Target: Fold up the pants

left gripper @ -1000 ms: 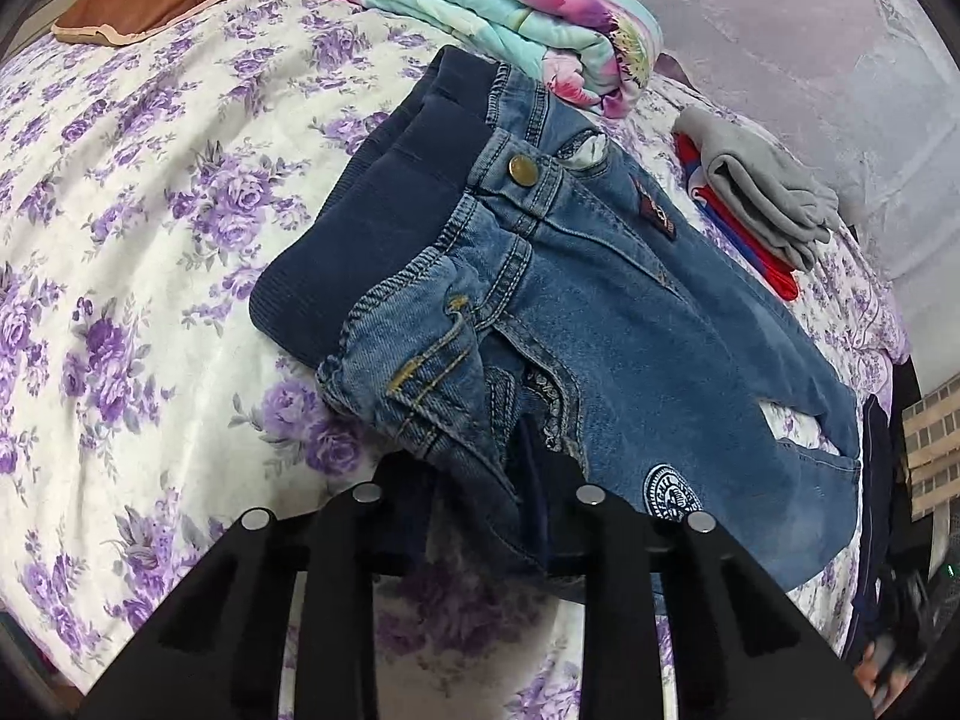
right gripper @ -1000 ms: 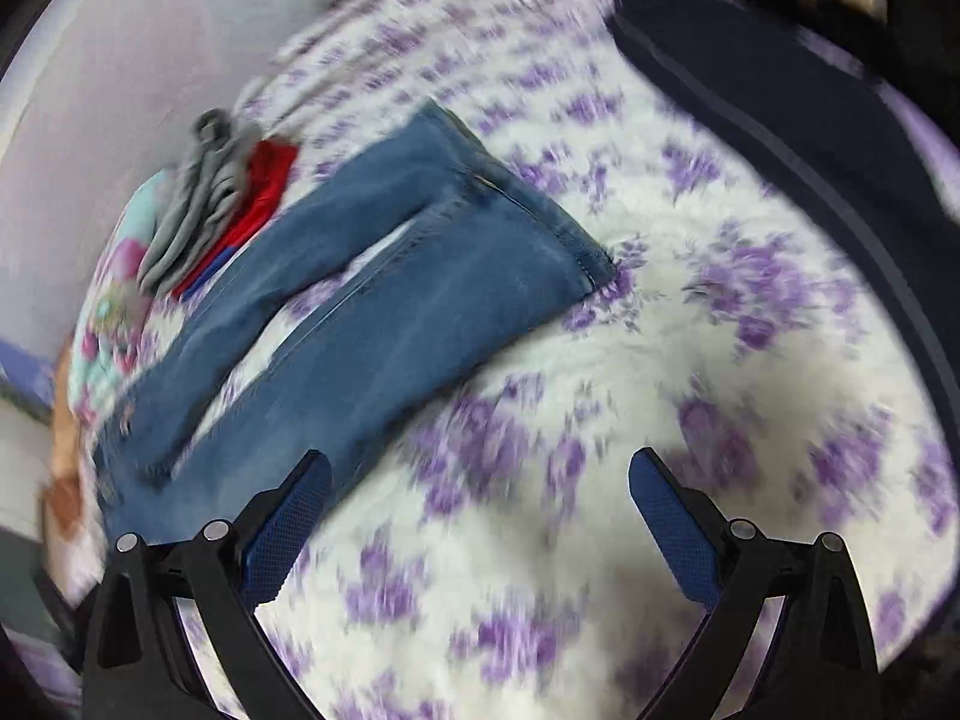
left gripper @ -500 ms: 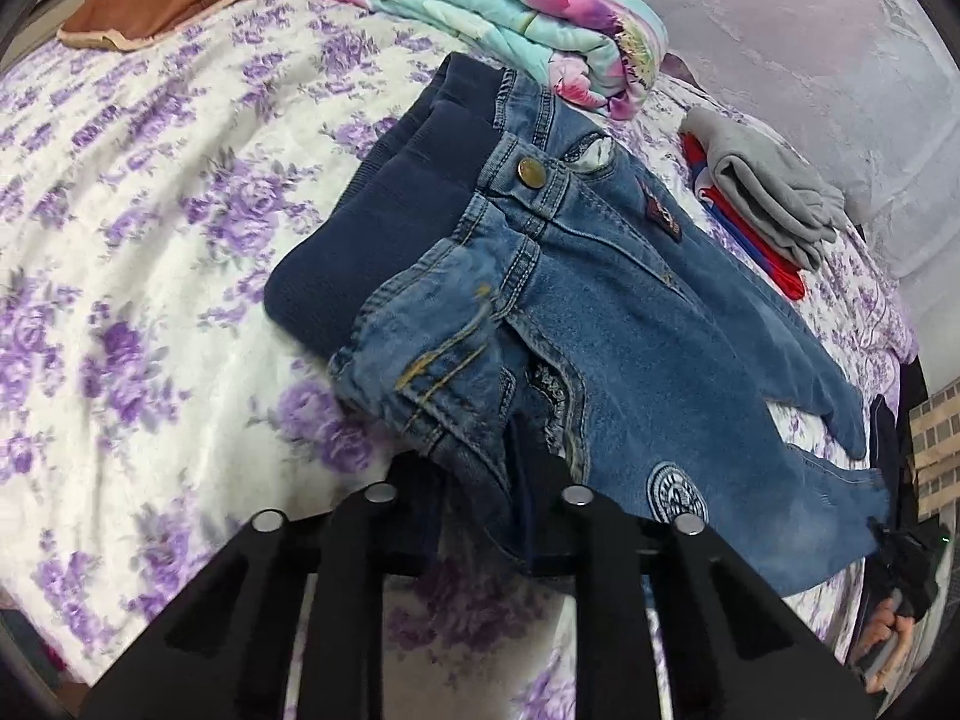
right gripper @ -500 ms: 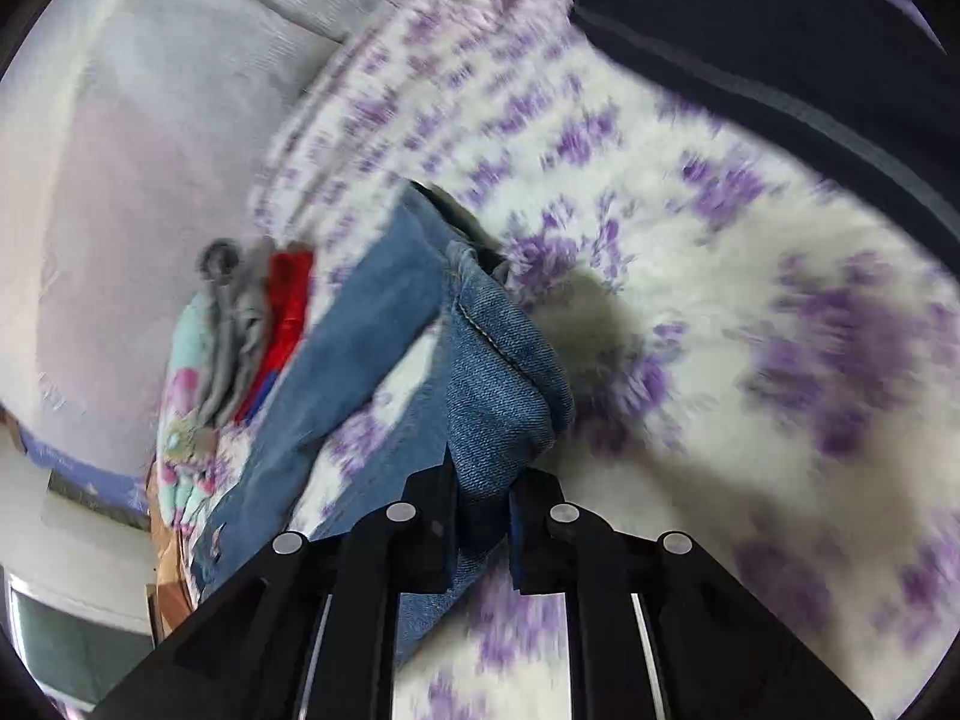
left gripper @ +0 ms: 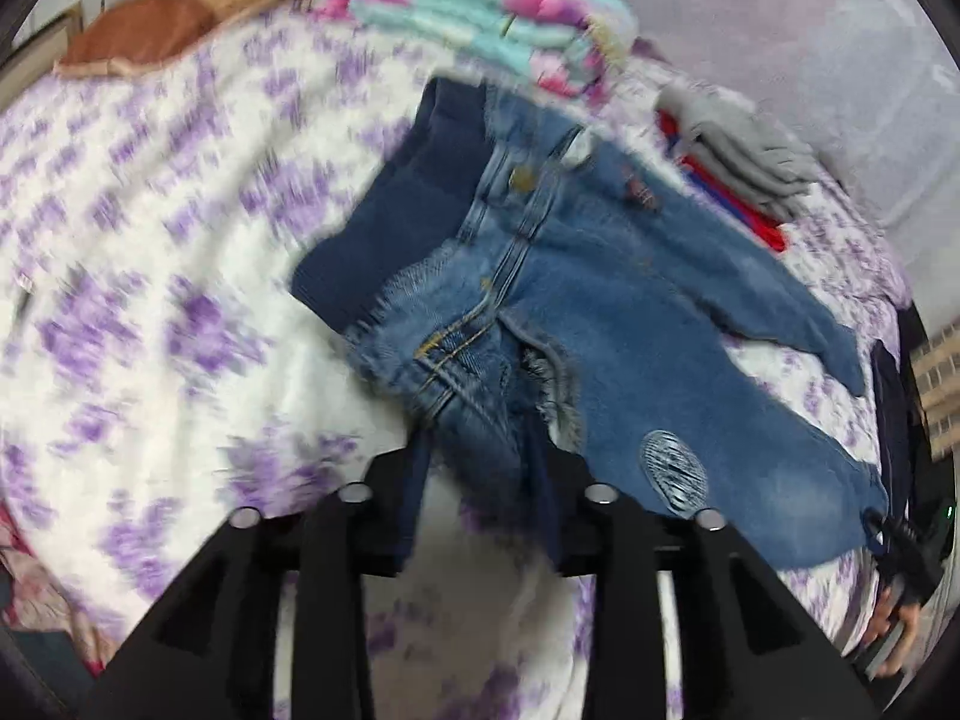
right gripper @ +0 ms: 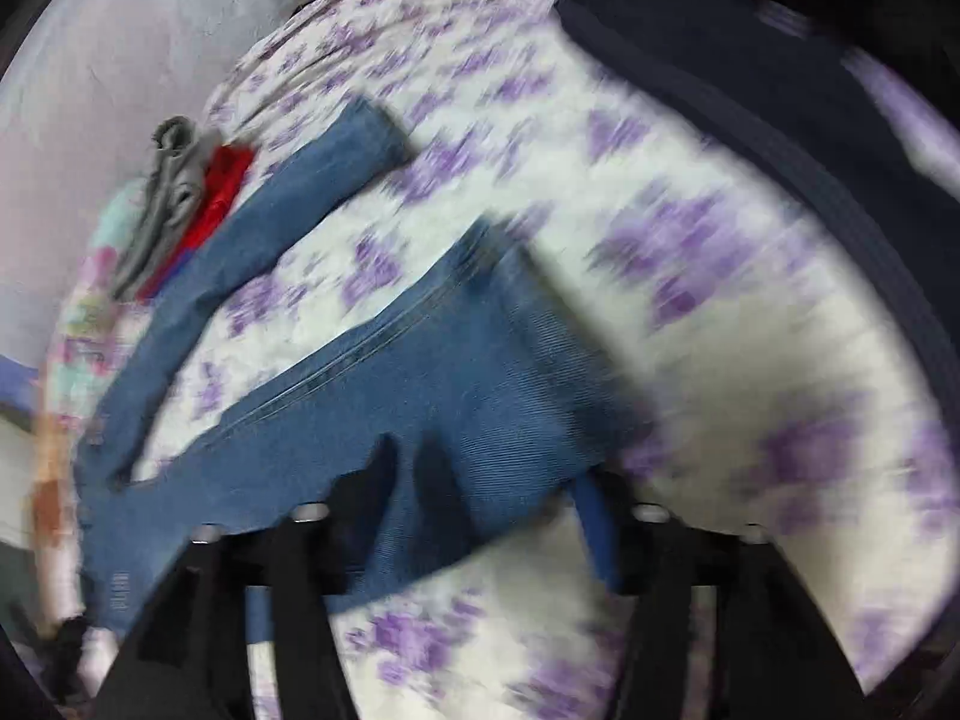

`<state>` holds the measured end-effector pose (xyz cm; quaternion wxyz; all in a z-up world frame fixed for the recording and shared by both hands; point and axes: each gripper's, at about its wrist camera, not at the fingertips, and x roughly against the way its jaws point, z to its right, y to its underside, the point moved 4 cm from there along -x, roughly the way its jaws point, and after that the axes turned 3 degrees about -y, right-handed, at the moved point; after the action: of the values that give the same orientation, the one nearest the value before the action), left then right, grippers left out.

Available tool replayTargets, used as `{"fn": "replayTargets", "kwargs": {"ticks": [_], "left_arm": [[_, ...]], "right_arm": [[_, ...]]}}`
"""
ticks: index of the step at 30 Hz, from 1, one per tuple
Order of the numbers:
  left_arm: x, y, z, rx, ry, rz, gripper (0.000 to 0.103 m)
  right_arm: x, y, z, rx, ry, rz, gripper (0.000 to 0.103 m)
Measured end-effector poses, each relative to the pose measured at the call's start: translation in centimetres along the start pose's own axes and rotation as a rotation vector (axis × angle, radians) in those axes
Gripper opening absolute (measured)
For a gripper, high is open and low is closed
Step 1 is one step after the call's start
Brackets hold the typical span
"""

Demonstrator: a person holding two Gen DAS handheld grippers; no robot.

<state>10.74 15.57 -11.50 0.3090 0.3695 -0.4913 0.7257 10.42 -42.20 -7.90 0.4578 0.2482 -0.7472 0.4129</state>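
Left wrist view, blurred by motion. Jeans (left gripper: 600,312) lie across the bed (left gripper: 150,300), waistband toward 11 o'clock, legs running out toward 4 o'clock. Dark ribbed waist panel at the upper left of the garment; brass button below it; round patch on the near leg toward 5 o'clock.

Left claw (left gripper: 480,492): jaws part-way apart and opening. A bunched fold of the waist corner hangs down between the fingers (left gripper: 414,498). Cannot tell whether the pads press on the denim.

Right wrist view, heavier blur. Same jeans (right gripper: 432,372) seen from the leg end: one leg stretches toward 10 o'clock, the other lies across the frame centre with its hem at the bottom of the frame.

Right claw (right gripper: 480,516): jaws apart and opening, hem cloth draped between them and over the left finger (right gripper: 372,492). Blue pad of the right finger shows clear of the fabric, so no clamp.

Surroundings: folded teal and pink floral blanket (left gripper: 480,18) at 12 o'clock in the left view, just beyond the waistband. Small stack of grey and red clothes (left gripper: 738,168) at 2 o'clock, near the far leg; the same stack (right gripper: 186,192) sits at 10 o'clock in the right view. Brown pillow (left gripper: 162,30) at 11 o'clock. Dark navy cloth (right gripper: 810,120) along the bed edge at 2 o'clock in the right view.
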Motion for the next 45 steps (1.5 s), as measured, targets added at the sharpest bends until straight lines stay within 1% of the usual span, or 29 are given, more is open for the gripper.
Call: {"fn": "replayTargets", "kwargs": {"ticks": [2, 3, 4, 5, 6, 7, 8, 9, 10, 11, 13, 14, 16, 18, 20, 21, 24, 27, 28, 29, 31, 33, 34, 36, 37, 38, 41, 42, 45], "left_arm": [[2.6, -0.8, -0.1, -0.031, -0.031, 0.074, 0.061], [3.6, -1.9, 0.1, -0.051, -0.055, 0.113, 0.063], [4.0, -3.0, 0.4, -0.069, -0.061, 0.129, 0.063], [4.1, -4.3, 0.8, -0.085, -0.057, 0.135, 0.063], [3.4, -6.3, 1.3, -0.101, -0.042, 0.123, 0.063], [2.3, -8.2, 1.9, -0.113, -0.033, 0.101, 0.063], [1.4, -9.2, 2.3, -0.124, -0.029, 0.084, 0.063], [-0.9, -11.0, 3.0, -0.149, -0.008, 0.033, 0.062], [-2.6, -11.8, 3.4, -0.165, 0.006, -0.012, 0.056], [-5.4, -12.8, 3.6, -0.172, -0.009, -0.080, 0.036], [-8.8, -13.0, 3.4, -0.193, -0.028, -0.170, 0.019], [-10.7, -13.1, 3.0, -0.191, -0.054, -0.203, 0.014], [-11.7, -13.1, 2.9, -0.186, -0.042, -0.210, 0.013], [-11.6, -13.1, 2.6, -0.174, -0.030, -0.204, 0.010], [-11.3, -12.6, 2.2, -0.167, -0.039, -0.199, 0.005], [-11.2, -12.2, 1.9, -0.166, -0.054, -0.195, 0.005], [-11.4, -11.4, 1.3, -0.166, -0.034, -0.211, 0.005], [-12.5, -11.9, 1.3, -0.167, -0.037, -0.220, 0.006], [-12.6, -12.0, 1.5, -0.181, -0.050, -0.223, 0.005], [-12.6, -12.1, 1.6, -0.195, -0.060, -0.226, 0.005], [-12.0, -12.2, 2.0, -0.239, -0.075, -0.234, 0.006], [-10.7, -12.7, 2.1, -0.280, -0.053, -0.235, 0.006], [-10.0, -13.2, 2.0, -0.291, -0.048, -0.221, 0.008], [-8.5, -15.0, 1.8, -0.330, -0.068, -0.164, 0.033], [-8.1, -16.2, 1.8, -0.352, -0.073, -0.139, 0.057], [-7.9, -17.1, 1.9, -0.369, -0.068, -0.122, 0.069], [-9.1, -21.2, 2.4, -0.414, -0.036, -0.092, 0.070], [-10.1, -22.7, 2.8, -0.440, 0.003, -0.100, 0.071], [-13.2, -25.3, 3.2, -0.470, 0.049, -0.108, 0.072]], "right_arm": [[2.6, -1.1, -0.1, 0.061, 0.128, 0.105, 0.075], [3.5, -2.1, -0.4, 0.077, 0.158, 0.149, 0.079], [4.3, -3.6, -1.1, 0.096, 0.148, 0.192, 0.080], [4.4, -4.8, -1.6, 0.110, 0.113, 0.202, 0.081], [3.9, -6.6, -3.0, 0.141, 0.036, 0.193, 0.081], [2.7, -8.3, -4.5, 0.181, -0.061, 0.161, 0.081], [1.7, -9.3, -5.6, 0.203, -0.126, 0.133, 0.081], [-0.2, -10.9, -6.7, 0.215, -0.190, 0.094, 0.081], [-2.2, -12.5, -7.4, 0.210, -0.187, 0.064, 0.081], [-3.7, -13.6, -7.7, 0.200, -0.152, 0.050, 0.081], [-7.5, -16.2, -8.0, 0.190, -0.095, 0.004, 0.081], [-8.4, -16.4, -8.1, 0.188, -0.095, -0.015, 0.081], [-11.1, -17.0, -8.2, 0.163, -0.110, -0.079, 0.079], [-13.0, -16.7, -7.9, 0.145, -0.156, -0.128, 0.029], [-12.6, -15.9, -7.7, 0.141, -0.174, -0.114, 0.027], [-11.8, -15.5, -7.6, 0.134, -0.176, -0.103, 0.027], [-10.1, -14.7, -6.3, 0.077, -0.170, -0.069, 0.028], [-12.8, -14.1, -6.3, 0.115, -0.093, -0.126, 0.032], [-12.9, -14.3, -6.9, 0.153, -0.065, -0.086, 0.034], [-12.9, -14.4, -7.3, 0.173, -0.037, -0.093, 0.037], [-12.1, -14.4, -7.8, 0.179, 0.022, -0.097, 0.044], [-9.4, -14.0, -8.1, 0.188, 0.044, -0.038, 0.046], [-7.2, -13.4, -8.4, 0.204, 0.031, 0.020, 0.048], [-4.6, -12.2, -8.9, 0.223, -0.020, 0.079, 0.059], [-3.5, -11.3, -9.1, 0.231, -0.054, 0.093, 0.059], [-2.3, -9.9, -9.3, 0.242, -0.090, 0.098, 0.059], [-0.7, -6.3, -10.0, 0.286, -0.128, 0.074, 0.059], [-0.2, -5.2, -10.1, 0.299, -0.127, 0.068, 0.059], [1.3, -2.1, -11.0, 0.345, -0.092, 0.059, 0.059]]}}
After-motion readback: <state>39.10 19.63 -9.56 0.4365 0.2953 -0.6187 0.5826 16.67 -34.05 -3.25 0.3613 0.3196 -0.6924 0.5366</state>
